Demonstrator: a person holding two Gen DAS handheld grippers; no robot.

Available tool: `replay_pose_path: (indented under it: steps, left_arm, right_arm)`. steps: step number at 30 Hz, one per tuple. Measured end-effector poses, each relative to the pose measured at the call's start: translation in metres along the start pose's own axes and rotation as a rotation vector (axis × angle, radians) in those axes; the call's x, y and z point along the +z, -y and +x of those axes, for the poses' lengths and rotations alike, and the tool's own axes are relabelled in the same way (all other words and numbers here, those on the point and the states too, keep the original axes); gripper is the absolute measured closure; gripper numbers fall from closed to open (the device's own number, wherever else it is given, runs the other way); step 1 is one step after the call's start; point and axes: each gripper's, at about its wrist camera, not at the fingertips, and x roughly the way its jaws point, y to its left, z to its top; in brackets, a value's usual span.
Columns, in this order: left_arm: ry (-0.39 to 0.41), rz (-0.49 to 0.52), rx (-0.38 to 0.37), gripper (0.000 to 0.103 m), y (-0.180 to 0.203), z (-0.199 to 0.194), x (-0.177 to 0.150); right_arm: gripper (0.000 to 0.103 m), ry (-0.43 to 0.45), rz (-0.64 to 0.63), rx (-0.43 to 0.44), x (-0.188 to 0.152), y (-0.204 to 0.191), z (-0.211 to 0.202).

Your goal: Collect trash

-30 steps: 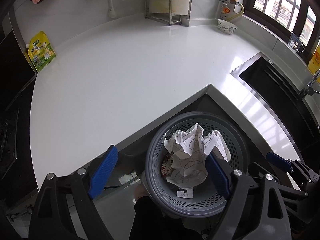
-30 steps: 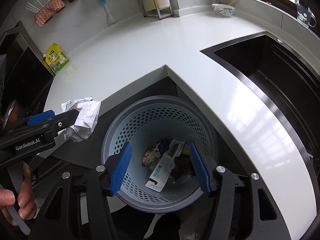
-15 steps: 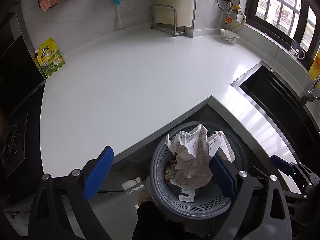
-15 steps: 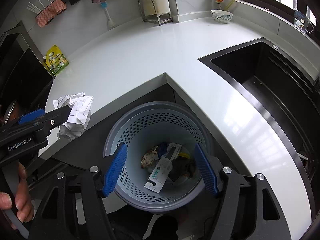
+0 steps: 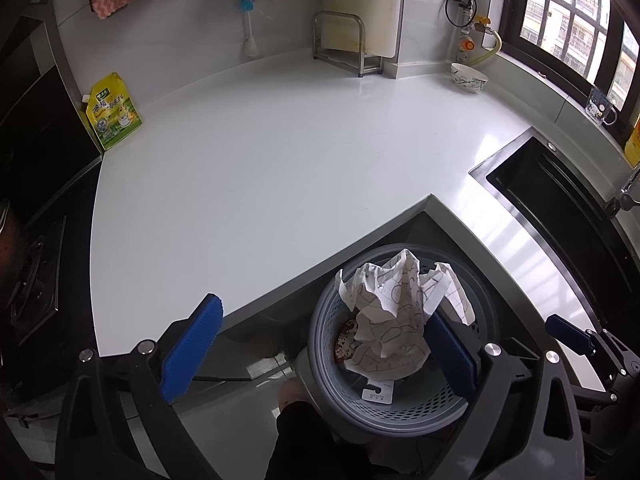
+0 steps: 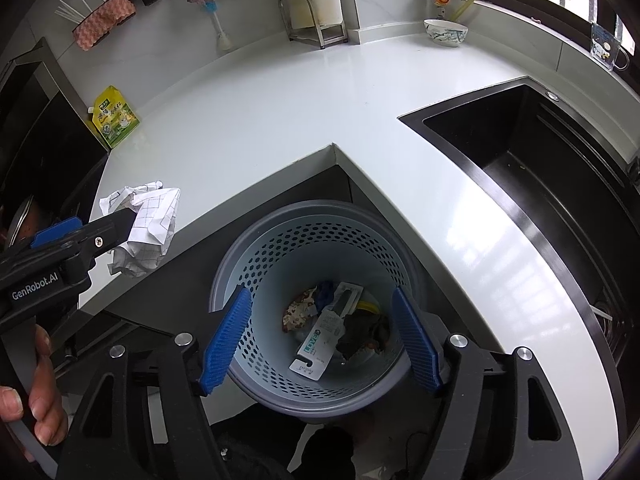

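Note:
A crumpled sheet of white checked paper [image 5: 394, 312] clings to the right finger [image 5: 450, 354] of my left gripper [image 5: 320, 350], whose jaws stand wide apart. It hangs over the grey perforated waste basket [image 5: 408, 408]. In the right wrist view the paper [image 6: 146, 226] sits at the tip of the left gripper, left of the basket [image 6: 320, 248]. The basket holds a white card package [image 6: 326, 330] and dark scraps. My right gripper [image 6: 322, 342] is open and empty above the basket.
The white L-shaped counter [image 5: 280, 152] wraps around the basket. A black sink [image 6: 540, 184] lies to the right, a hob [image 5: 28, 264] to the left. A yellow-green pouch [image 5: 112, 110], a metal rack [image 5: 346, 46] and a bowl [image 5: 468, 77] stand at the back.
Both grippers have risen and drawn back, so the basket looks smaller and lower. The paper still hangs on the left gripper's right finger; the jaws stay wide.

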Motion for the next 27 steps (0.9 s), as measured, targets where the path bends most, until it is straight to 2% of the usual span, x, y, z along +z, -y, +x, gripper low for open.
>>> replay_pose_path:
  steps: [27]
  left_arm:
    - [-0.003, 0.023, 0.039, 0.006, 0.0063, -0.0022, 0.0019]
  right_arm:
    - [0.033, -0.004, 0.004, -0.006, 0.0015, 0.0016, -0.0016]
